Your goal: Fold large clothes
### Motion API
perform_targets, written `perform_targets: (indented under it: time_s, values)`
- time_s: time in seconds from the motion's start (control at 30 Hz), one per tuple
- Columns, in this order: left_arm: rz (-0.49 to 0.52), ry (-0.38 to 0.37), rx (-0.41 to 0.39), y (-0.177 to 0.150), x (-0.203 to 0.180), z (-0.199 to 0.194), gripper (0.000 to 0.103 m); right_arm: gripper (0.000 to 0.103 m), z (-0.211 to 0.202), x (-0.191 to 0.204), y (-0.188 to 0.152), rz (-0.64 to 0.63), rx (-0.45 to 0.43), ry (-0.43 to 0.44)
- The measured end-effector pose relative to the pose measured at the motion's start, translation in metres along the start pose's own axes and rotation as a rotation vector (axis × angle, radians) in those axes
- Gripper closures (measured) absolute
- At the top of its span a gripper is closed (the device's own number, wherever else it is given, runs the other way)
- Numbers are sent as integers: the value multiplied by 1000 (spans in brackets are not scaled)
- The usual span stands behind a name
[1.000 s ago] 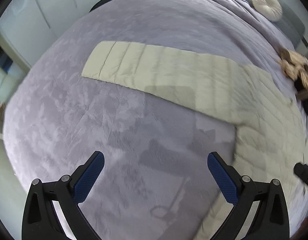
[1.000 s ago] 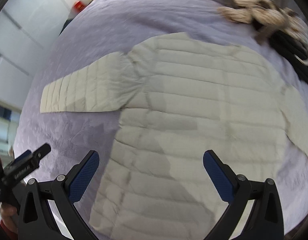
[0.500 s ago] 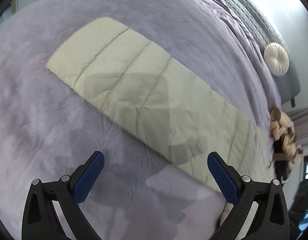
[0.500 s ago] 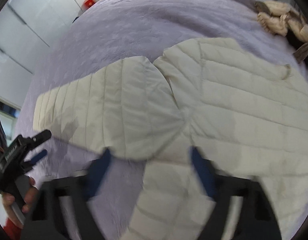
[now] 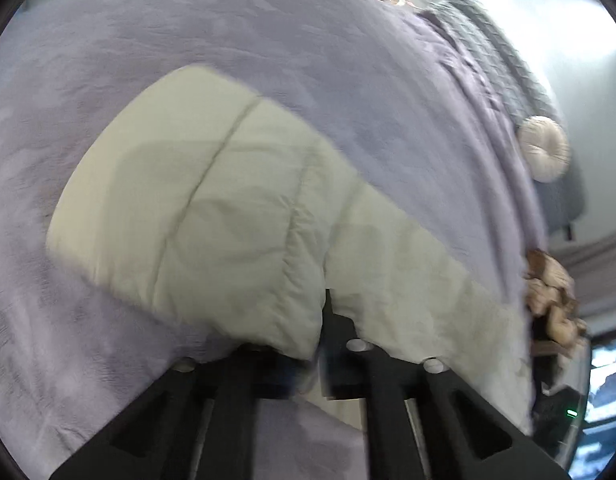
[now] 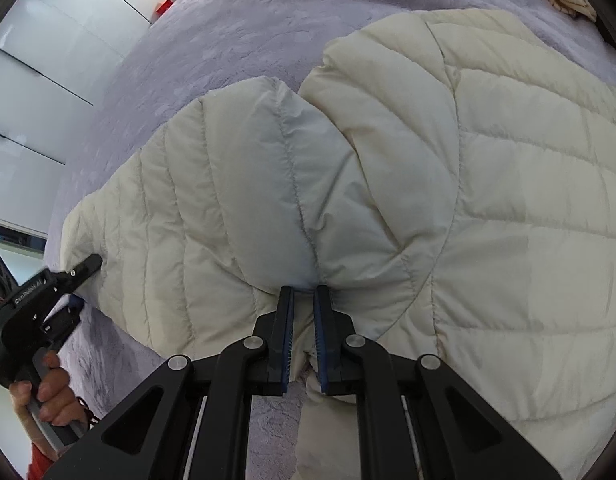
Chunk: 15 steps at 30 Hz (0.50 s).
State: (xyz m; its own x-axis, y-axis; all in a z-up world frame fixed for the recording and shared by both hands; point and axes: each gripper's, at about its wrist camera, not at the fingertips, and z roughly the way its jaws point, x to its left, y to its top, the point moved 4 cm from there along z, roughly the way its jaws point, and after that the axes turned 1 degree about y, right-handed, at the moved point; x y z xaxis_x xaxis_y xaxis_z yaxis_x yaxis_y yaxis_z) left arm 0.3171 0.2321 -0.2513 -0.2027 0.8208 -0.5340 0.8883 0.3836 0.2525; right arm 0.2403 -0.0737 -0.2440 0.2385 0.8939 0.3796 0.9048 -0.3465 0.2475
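Both black two-finger grippers point steeply down at a cream quilted puffer jacket [image 6: 488, 200] spread flat on a lilac plush bedspread [image 6: 247, 32]. In the right wrist view the right gripper [image 6: 303, 300] sits at the jacket's armpit, where the sleeve [image 6: 179, 232] meets the body. The person's left hand [image 6: 47, 392] wraps the handle of the left gripper [image 6: 85, 266] at the lower left, its tip reaching the sleeve's cuff end.

A second ago both sets of jaws stood wide and high above the bed, with the whole sleeve stretched out below; since then both cameras have dropped close to the fabric, and both sets of jaws have just been closing. The right blue pads [image 6: 287, 332] now stand nearly together, pinching a fold of cream fabric at the underarm. In the blurred left wrist view the left gripper [image 5: 324, 332] has its fingers drawn together, and sleeve [image 5: 211, 216] fabric bunches up over them near the cuff, so it is clamped on the sleeve. Beyond lie a round white tufted cushion [image 5: 544, 152] and a heap of tan and dark clothing [image 5: 552, 296].
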Motion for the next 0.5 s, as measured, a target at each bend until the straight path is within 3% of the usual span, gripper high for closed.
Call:
perform_targets:
  time_s: [0.13, 0.33, 0.5]
  values:
    - [121, -45, -37, 4, -40, -21, 95, 92, 8, -8, -1, 20, -2, 14]
    - [325, -187, -69, -6, -139, -57, 95, 92, 10, -11, -3, 45, -10, 41]
    - [528, -269, -17, -59, -226, -67, 95, 92, -22, -29, -2, 88, -16, 84]
